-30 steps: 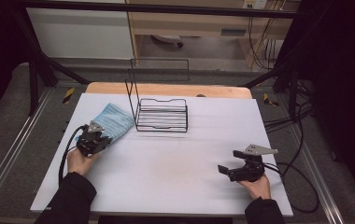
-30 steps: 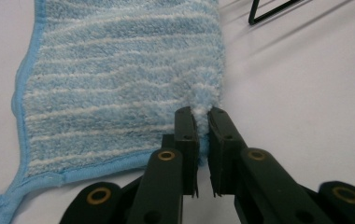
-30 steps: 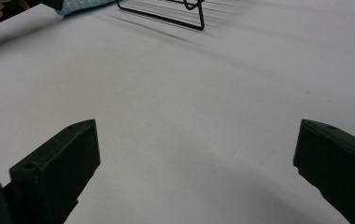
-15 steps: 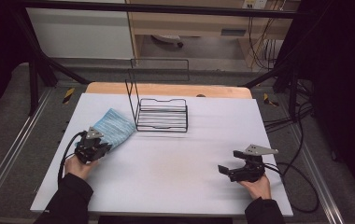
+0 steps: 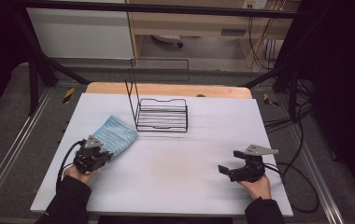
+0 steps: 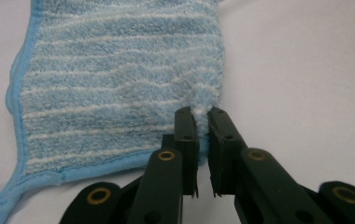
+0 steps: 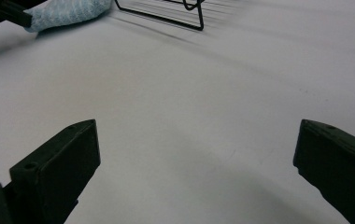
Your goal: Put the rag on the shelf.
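Left gripper [image 6: 202,122] has its jaws pinched on the near edge of the cloth [image 6: 119,79], a tuft of blue pile squeezed up between them. From above I see that gripper [image 5: 102,156] at the table's [image 5: 175,186] left front, with the cloth [image 5: 115,139] spread flat just beyond it, light blue with pale stripes and a darker hem. My right gripper [image 5: 224,170] rests at the right front, well apart from the cloth, its jaws spread wide over bare white tabletop [image 7: 180,121] with nothing between them. I see a black wire rack [image 5: 162,114] at the middle rear of the table, one tall side frame rising at its left; the cloth lies near its left front corner, not touching it.
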Tool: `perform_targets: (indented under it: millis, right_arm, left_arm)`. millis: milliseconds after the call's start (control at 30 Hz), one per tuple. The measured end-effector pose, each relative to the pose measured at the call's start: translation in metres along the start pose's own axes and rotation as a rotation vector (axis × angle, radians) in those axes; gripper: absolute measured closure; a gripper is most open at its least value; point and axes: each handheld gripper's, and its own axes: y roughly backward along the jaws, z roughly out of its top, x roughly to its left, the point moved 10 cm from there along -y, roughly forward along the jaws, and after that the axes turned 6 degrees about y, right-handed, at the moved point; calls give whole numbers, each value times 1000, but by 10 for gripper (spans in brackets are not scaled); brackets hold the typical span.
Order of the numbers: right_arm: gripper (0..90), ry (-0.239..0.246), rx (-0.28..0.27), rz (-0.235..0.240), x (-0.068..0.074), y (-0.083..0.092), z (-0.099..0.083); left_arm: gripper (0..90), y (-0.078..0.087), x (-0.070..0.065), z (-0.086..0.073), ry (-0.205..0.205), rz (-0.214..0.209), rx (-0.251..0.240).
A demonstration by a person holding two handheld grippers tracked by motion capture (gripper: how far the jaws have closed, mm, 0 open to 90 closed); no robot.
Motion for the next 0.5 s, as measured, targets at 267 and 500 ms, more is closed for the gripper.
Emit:
perform_targets:
  millis: [267, 500]
  right_arm:
    - [11, 3, 1, 0, 0, 0, 0]
    - [11, 4, 3, 1, 0, 0, 0]
  left_arm:
    - [828, 0, -22, -1, -28, -36, 6]
    - [829, -1, -43, -2, -33, -76, 17]
